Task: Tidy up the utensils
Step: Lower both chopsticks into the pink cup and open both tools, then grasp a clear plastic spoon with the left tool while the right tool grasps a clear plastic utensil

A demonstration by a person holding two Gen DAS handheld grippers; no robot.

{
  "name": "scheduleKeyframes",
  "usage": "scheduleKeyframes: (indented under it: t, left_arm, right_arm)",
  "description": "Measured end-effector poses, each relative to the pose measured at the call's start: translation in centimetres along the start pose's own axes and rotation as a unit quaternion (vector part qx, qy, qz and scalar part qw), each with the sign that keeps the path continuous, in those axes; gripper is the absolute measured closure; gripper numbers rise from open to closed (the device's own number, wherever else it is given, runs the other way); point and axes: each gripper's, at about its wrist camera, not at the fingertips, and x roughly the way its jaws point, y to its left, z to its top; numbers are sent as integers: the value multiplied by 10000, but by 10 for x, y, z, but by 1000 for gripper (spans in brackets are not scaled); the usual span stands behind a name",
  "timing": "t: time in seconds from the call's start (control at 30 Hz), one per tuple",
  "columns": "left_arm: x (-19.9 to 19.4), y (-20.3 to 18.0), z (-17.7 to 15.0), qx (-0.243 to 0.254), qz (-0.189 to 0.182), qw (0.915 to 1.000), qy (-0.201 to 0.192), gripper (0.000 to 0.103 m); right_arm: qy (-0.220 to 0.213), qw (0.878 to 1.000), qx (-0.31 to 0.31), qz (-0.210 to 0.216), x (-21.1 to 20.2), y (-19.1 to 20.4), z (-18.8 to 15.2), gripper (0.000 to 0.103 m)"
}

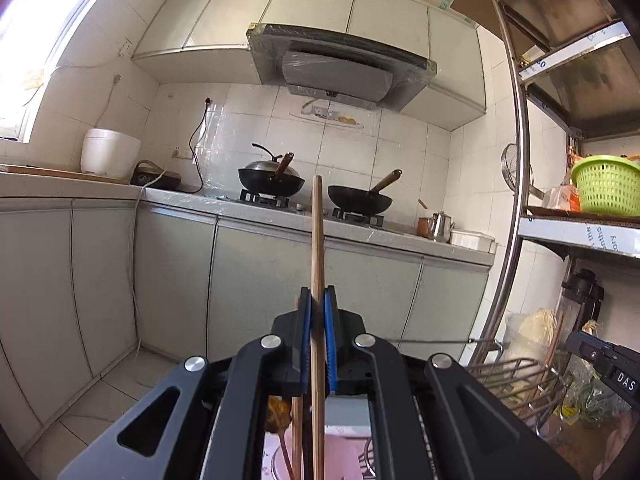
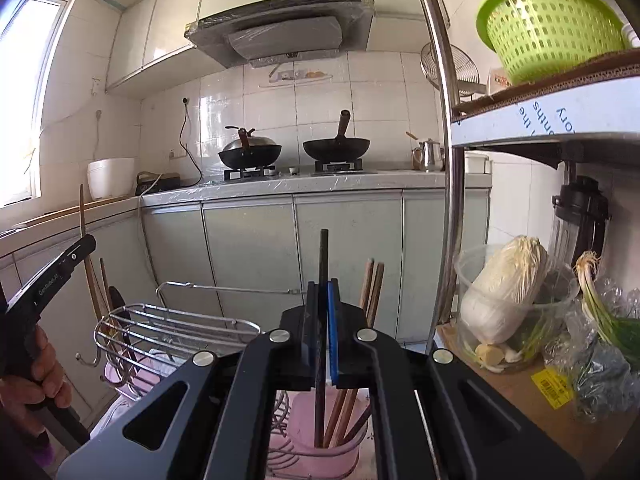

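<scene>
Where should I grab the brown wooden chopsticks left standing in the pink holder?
Grip the wooden chopsticks near their upper ends, coming down from above with the fingers either side. They stand almost upright, leaning slightly right, in the pink holder, so only their tops are free. The right gripper, shut on the dark chopstick, stands just left of them.

Landmark: wire rack. Above it, open air up to the counter edge. Right of it, pink cup crowded with upright chopsticks. Further right, steel shelf post blocks sideways passage; cabbage tub just behind post. Left of rack, other gripper occupies approach
</scene>
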Motion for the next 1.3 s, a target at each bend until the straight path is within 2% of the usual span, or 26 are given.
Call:
scheduleKeyframes:
  t: [0.33, 0.63, 0.7, 0.73, 0.8, 0.87, 0.9, 1.1, 1.3]
  left_arm:
    - [2, 3, -42, 120, -73, 9959, 897, 97]
    - [6, 2, -38, 217, -212, 9885, 1482, 94]
    - [5, 1, -34, 216, -244, 9871, 1566, 78]
    - [4, 1, -32, 190, -259, 9866, 1597, 74]
    - [2, 2, -28, 134, -328, 9854, 1666, 67]
    - [-1, 0, -23, 137, -311, 9850, 1694, 66]
    - [-4, -1, -22, 163, -316, 9849, 1692, 66]
    - [-21, -9, -13, 334, -283, 9849, 1674, 65]
    - [-46, -7, -11, 246, -326, 9839, 1741, 65]
  right_arm:
    - [642, 9979, 33, 83, 1, 3, -35, 98]
    - [1231, 9922, 199, 90, 10, 1, -50, 98]
    - [1357, 9905, 203, 91, 11, 2, -49, 98]
    - [1392, 9900, 205, 93, 10, 3, -48, 98]
    - [1441, 9893, 208, 98, 8, 3, -46, 93]
    - [1459, 9889, 259, 118, 4, 1, -43, 69]
    - [1441, 9890, 303, 120, 2, 0, -42, 65]
    - [1373, 9901, 277, -46, -17, -1, -37, 64]
    - [1318, 9908, 307, -66, -39, 0, -39, 64]
